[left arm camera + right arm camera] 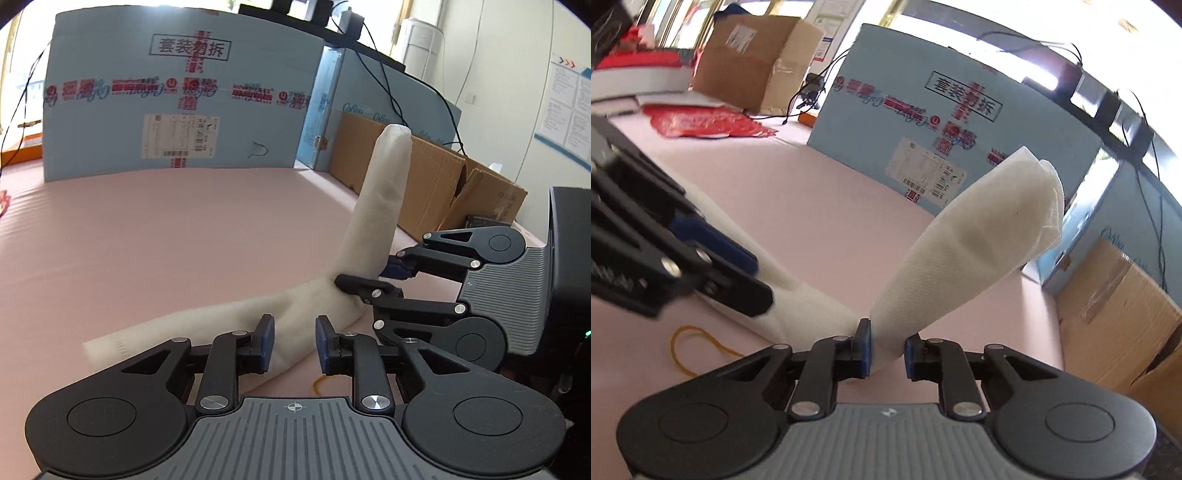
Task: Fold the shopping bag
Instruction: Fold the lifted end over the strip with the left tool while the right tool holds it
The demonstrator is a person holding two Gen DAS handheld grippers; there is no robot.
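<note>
A white, soft, non-woven fabric shopping bag (321, 306), already gathered into a long narrow strip, is being held bent near its middle on the pink-covered bench (147, 229). One half is lying flat on the bench toward its near edge; the other half (979, 236) is being stood up steeply from the bend.

The right hand-held gripper (888, 349) is being kept partly closed on the strip just at the bend, with the fabric pinched between its blue pads (864, 347). The left hand-held gripper (293, 341) is being held partly open over the flat half; the cloth is seen between its pads, but whether they are pressing it cannot be told.

The bag is judged to be light and limp, yet springy enough in its layers to be standing unsupported. It is likely to unroll if released, so hold is best taken across all layers close to the fold line, not at the loose, splayed end.

A yellow rubber band (694, 347) is lying on the bench just beside the bend. A large pale-blue printed carton (177, 96) is standing along the far edge.
</note>
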